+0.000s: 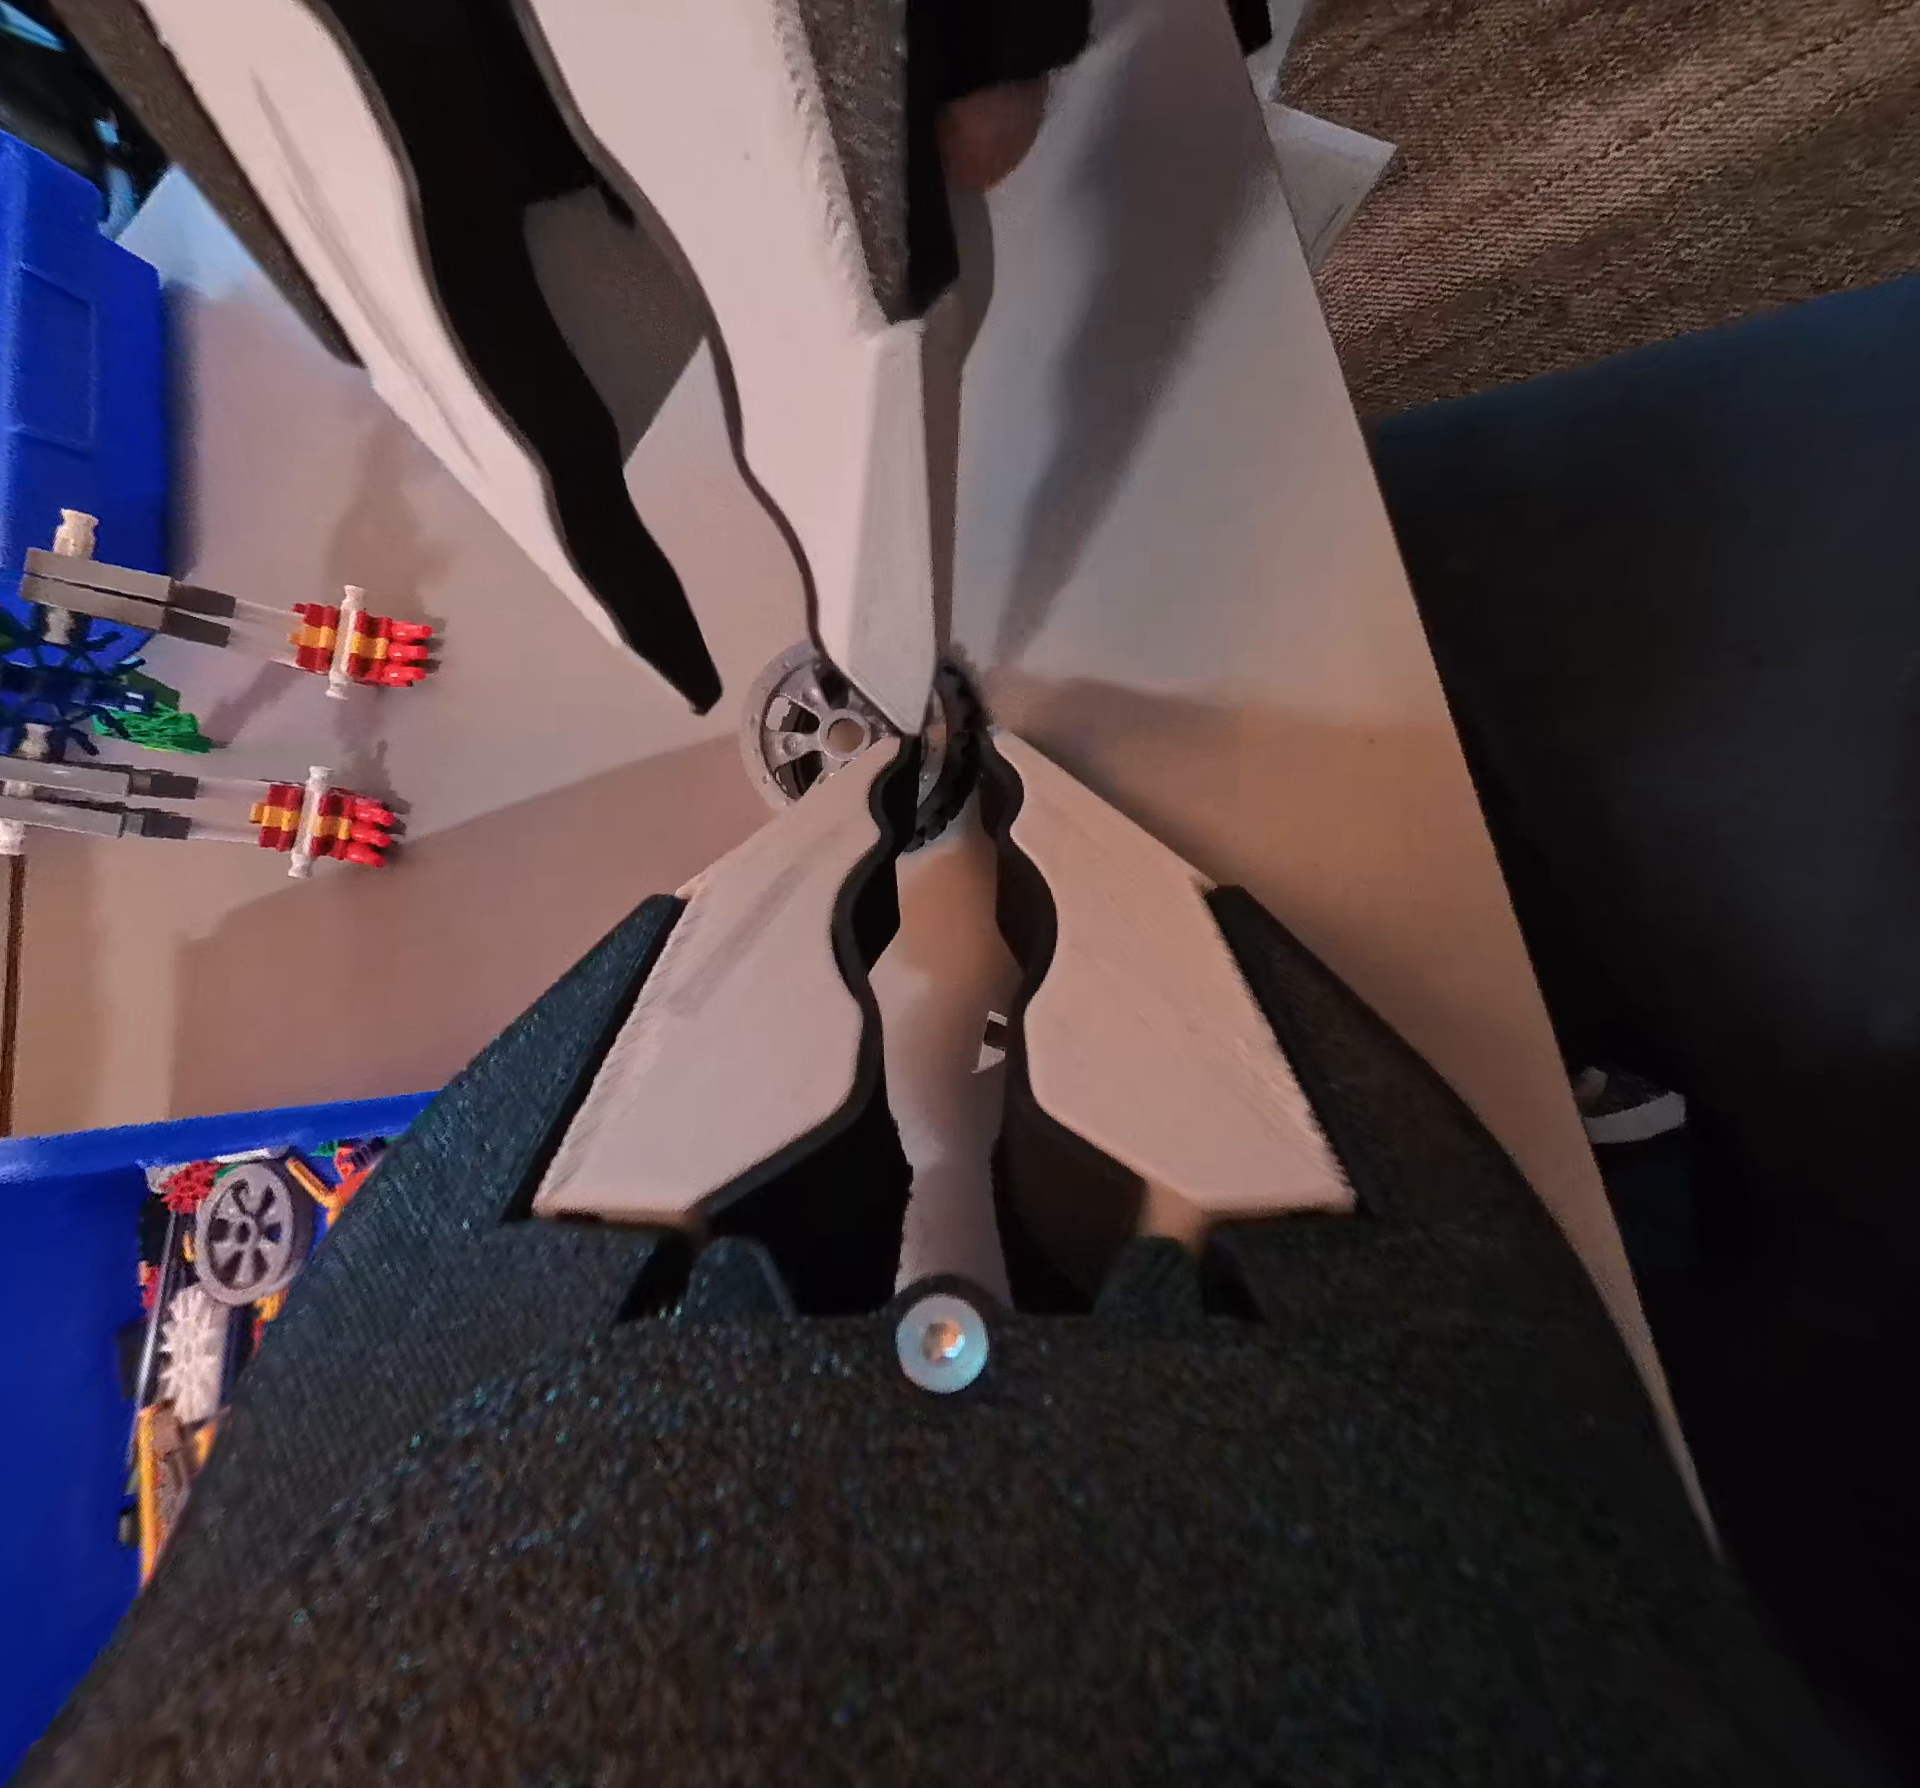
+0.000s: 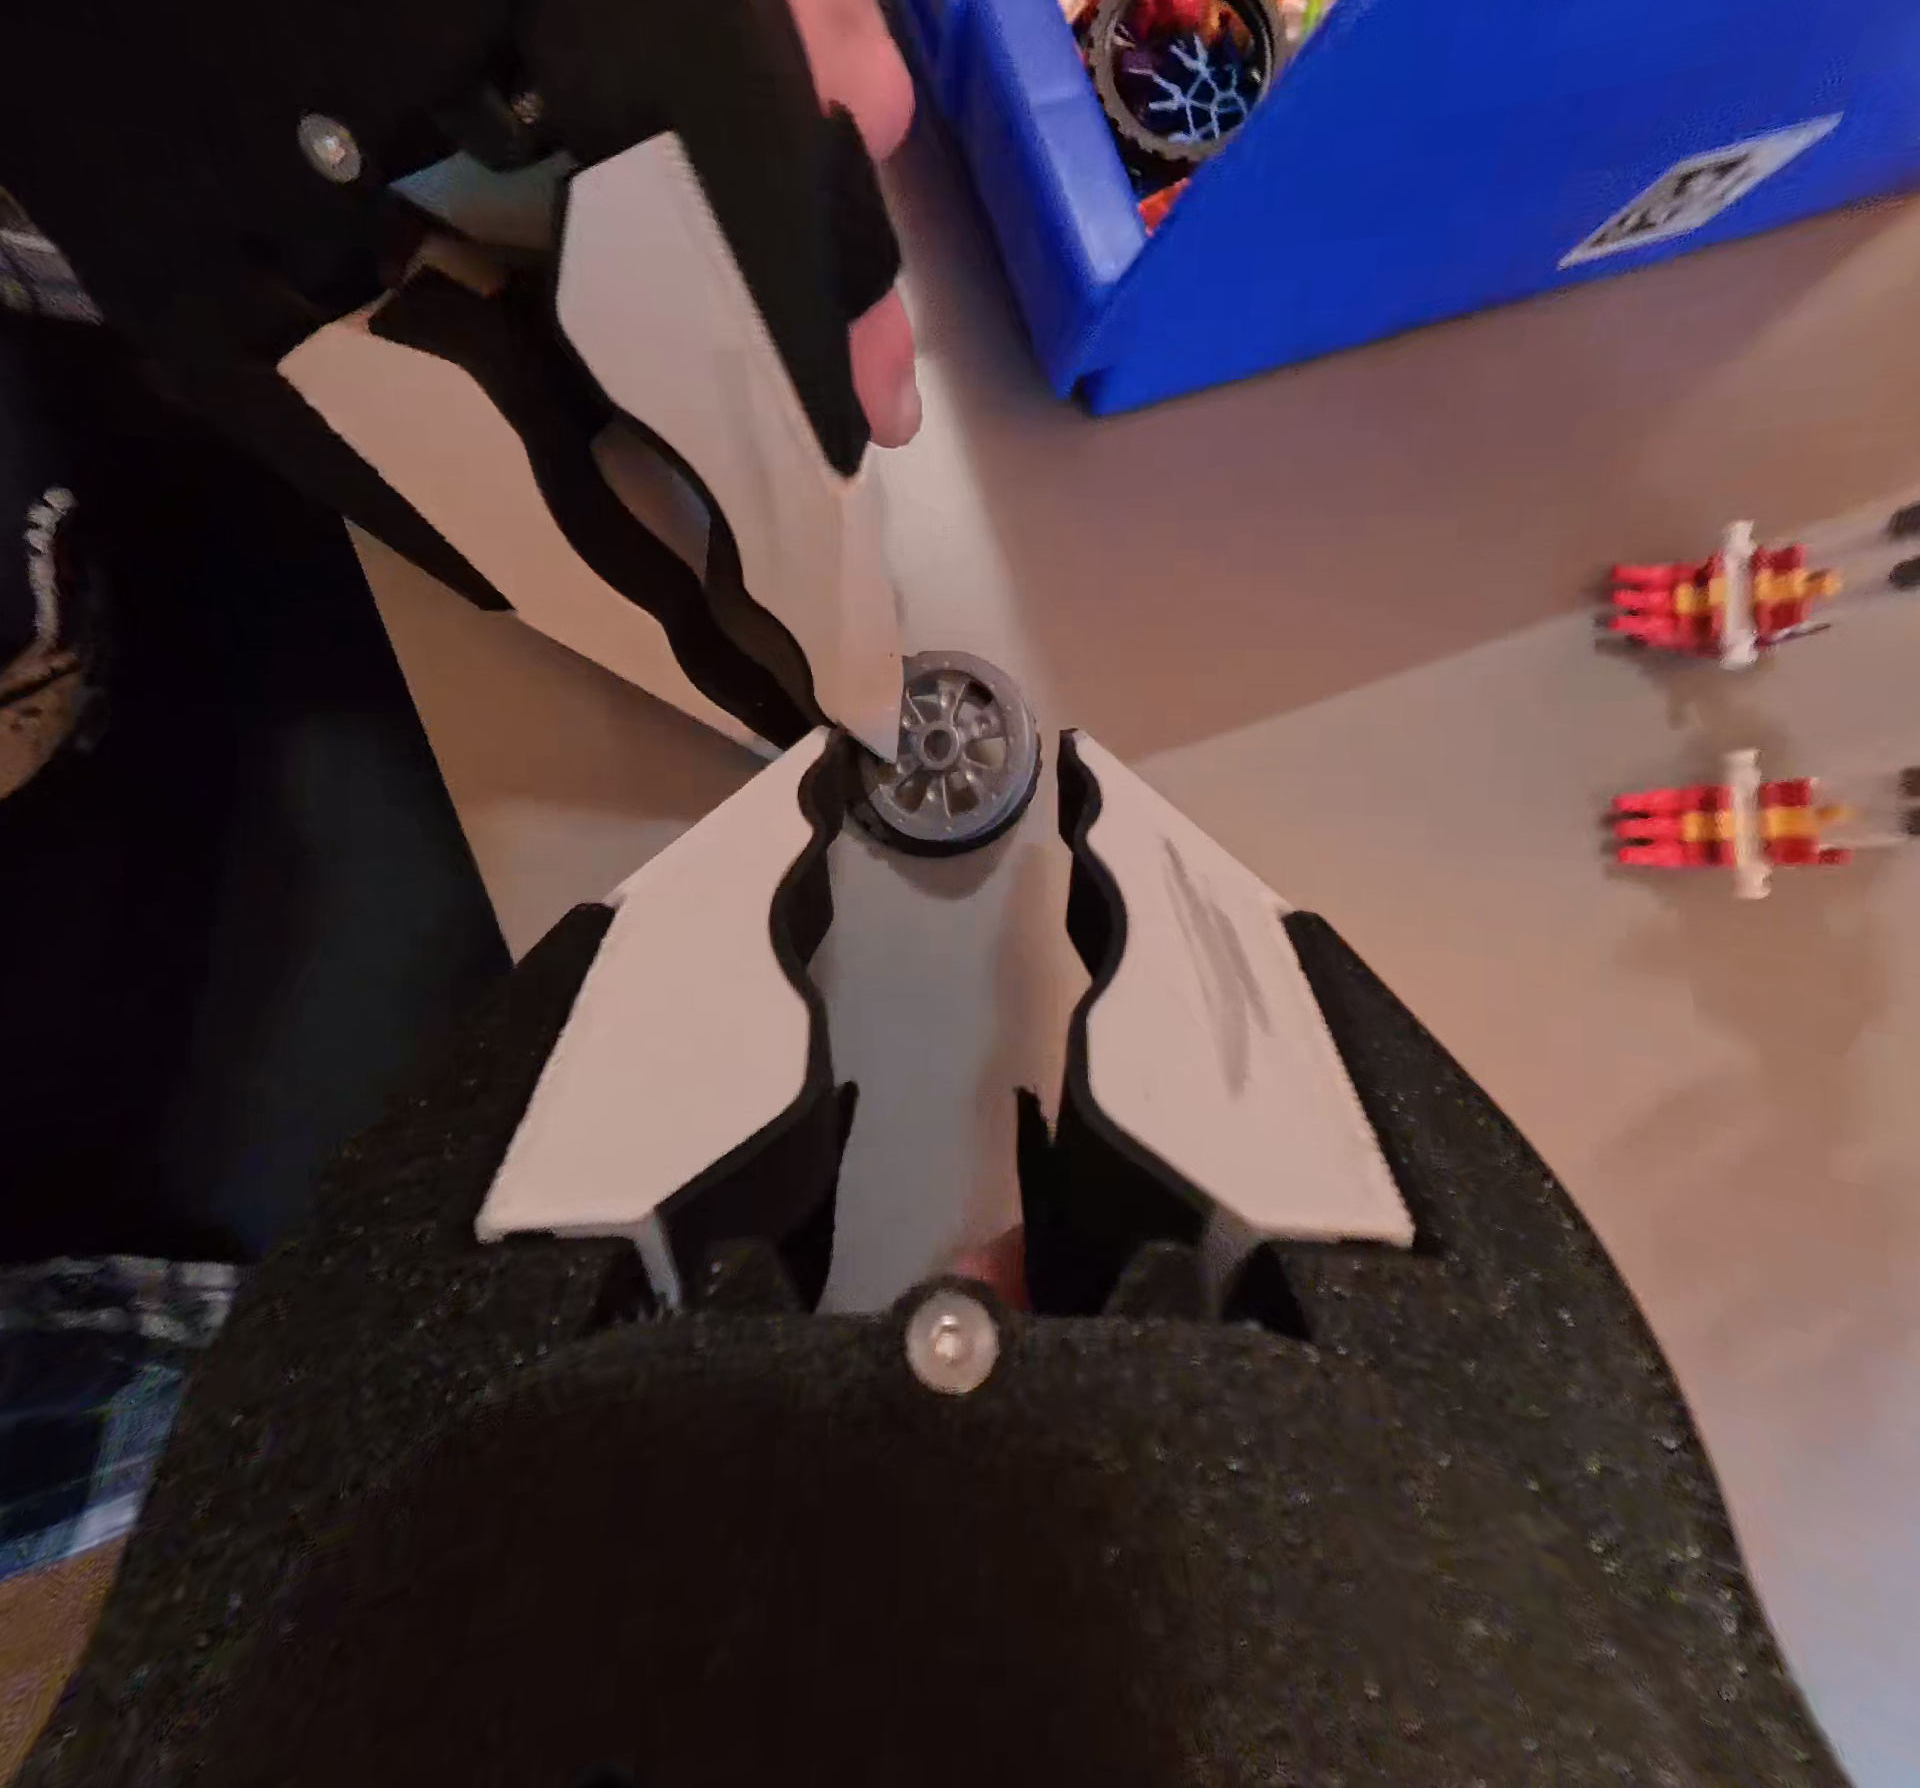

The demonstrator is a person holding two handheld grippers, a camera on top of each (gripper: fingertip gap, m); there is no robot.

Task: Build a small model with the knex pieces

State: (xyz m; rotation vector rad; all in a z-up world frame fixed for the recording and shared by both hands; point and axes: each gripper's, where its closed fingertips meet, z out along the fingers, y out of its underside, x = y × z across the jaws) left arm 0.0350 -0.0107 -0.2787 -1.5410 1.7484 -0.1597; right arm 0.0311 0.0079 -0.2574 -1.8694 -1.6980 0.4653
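Pinching a black rubber tyre (image 1: 940,782) at frame centre, your left gripper (image 1: 940,767) sits nearly closed; your right gripper (image 2: 940,751) gapes around the grey spoked plastic wheel (image 2: 951,751) above the pale smooth surface (image 2: 1351,1011).

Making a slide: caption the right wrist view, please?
Two grippers meet at a grey wheel on a table, beside a blue bin of parts.

Bare table (image 2: 1351,1063) lies open between the blue bin (image 2: 1455,211), two red assemblies (image 2: 1725,595) and the grey wheel (image 2: 951,751).
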